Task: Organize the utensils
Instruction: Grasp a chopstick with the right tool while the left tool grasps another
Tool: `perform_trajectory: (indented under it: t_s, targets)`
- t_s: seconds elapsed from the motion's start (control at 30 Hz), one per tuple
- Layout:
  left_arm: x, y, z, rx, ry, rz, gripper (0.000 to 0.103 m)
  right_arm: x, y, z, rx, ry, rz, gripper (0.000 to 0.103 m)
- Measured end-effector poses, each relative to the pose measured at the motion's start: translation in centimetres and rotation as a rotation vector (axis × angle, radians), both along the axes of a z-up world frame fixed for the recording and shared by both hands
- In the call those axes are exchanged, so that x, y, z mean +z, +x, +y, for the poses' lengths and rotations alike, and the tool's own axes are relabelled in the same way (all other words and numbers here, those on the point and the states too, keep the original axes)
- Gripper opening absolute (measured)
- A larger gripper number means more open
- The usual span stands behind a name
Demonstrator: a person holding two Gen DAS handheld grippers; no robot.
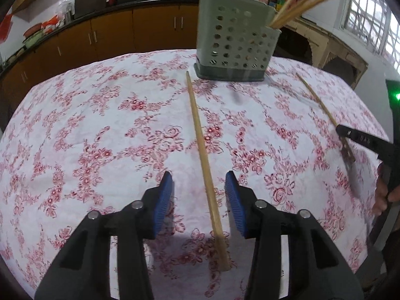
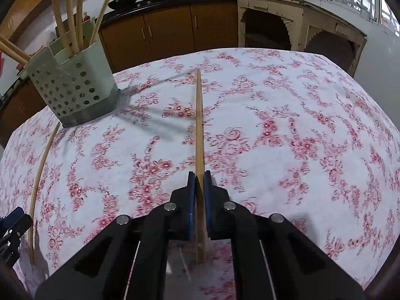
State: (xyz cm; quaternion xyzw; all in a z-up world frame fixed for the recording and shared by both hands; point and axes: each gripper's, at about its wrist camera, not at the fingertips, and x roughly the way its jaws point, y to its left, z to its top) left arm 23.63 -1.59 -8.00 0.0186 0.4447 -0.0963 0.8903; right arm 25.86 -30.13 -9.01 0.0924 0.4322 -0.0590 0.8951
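A grey perforated utensil holder (image 1: 235,40) stands at the table's far side with several wooden chopsticks in it; it also shows in the right wrist view (image 2: 75,87). My left gripper (image 1: 198,182) is open, its blue pads on either side of a wooden chopstick (image 1: 200,137) that lies on the floral cloth. My right gripper (image 2: 199,177) is shut on a second chopstick (image 2: 199,115), held just above the cloth and pointing away. In the left wrist view that chopstick (image 1: 317,100) and the right gripper (image 1: 350,135) sit at the right. The lying chopstick shows at the left of the right wrist view (image 2: 41,165).
The table wears a white cloth with red flowers (image 1: 100,137). Brown kitchen cabinets (image 1: 112,35) and a black counter with pans run behind it. A cream arched cabinet (image 2: 300,22) stands at the back right under a window.
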Motion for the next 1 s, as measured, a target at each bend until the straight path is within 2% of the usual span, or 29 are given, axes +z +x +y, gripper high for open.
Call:
perform_trajectory:
  t_s: [0.07,0.13,0.23,0.57,0.77,1.0]
  targets:
    - [-0.3,0.0,-0.4,-0.007,0.029,-0.001,0.033,0.0,-0.2,0.2,0.007,-0.006,-0.004,0.007]
    - [-0.4,-0.2,-0.8,-0.006,0.072,-0.022,0.019,0.0,-0.2,0.4,0.02,-0.004,-0.007,0.008]
    - [-0.5,0.2,-0.7,0.014,0.093,-0.029,0.008,0.2,-0.1,1.2,0.052,-0.006,-0.012,0.008]
    - [-0.4,4.0,5.2,0.189,0.064,-0.005,0.008,0.3,0.6,3.9,0.15,-0.028,-0.021,0.008]
    - [-0.5,4.2,6.1,0.146,0.058,-0.023,0.011,0.3,1.0,4.0,0.151,-0.044,-0.024,0.008]
    - [-0.5,4.3,6.1,0.144,0.05,-0.023,0.018,0.2,1.2,4.0,0.15,-0.049,-0.022,0.008]
